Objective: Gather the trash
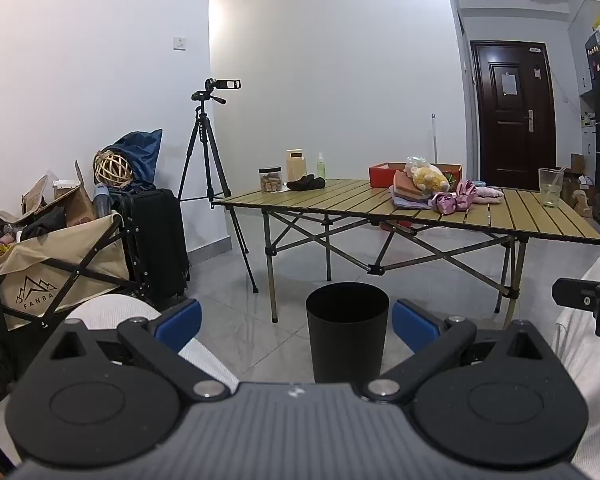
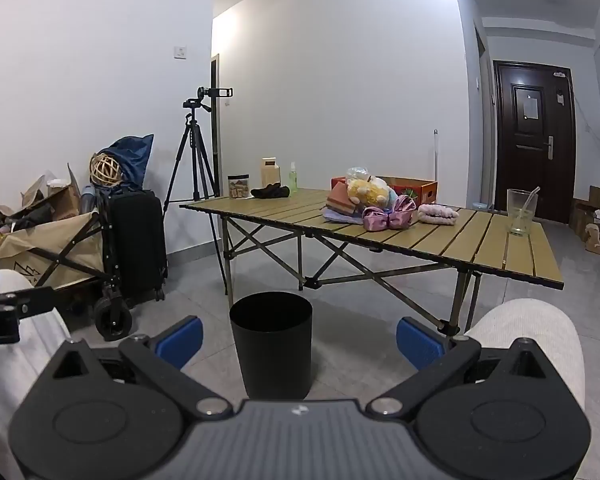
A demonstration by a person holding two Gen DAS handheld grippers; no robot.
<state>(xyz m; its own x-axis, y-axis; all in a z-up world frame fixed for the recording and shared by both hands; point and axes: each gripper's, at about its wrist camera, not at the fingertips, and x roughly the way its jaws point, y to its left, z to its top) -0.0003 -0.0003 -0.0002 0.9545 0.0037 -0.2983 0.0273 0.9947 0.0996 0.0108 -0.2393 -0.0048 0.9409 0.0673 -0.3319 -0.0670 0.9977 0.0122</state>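
A black bin (image 1: 347, 332) stands on the grey tile floor in front of a folding slatted table (image 1: 340, 200); it shows in the right wrist view too (image 2: 274, 344). My left gripper (image 1: 296, 326) is open and empty, low, with the bin between its blue fingertips in view. My right gripper (image 2: 298, 340) is open and empty, likewise behind the bin. On the table (image 2: 480, 240) lie a plush toy (image 2: 370, 191), pink cloth items (image 2: 392, 210), a clear cup with a straw (image 2: 521, 212), a jar (image 2: 238, 187), a black cloth (image 2: 271, 191) and an orange box (image 2: 416, 188).
A tripod with a camera (image 1: 210, 136) stands left of the table. A black suitcase (image 1: 156, 240) and a folding wagon full of clutter (image 1: 48, 260) stand at left. A dark door (image 1: 514, 116) is at back right. The person's knees flank the grippers.
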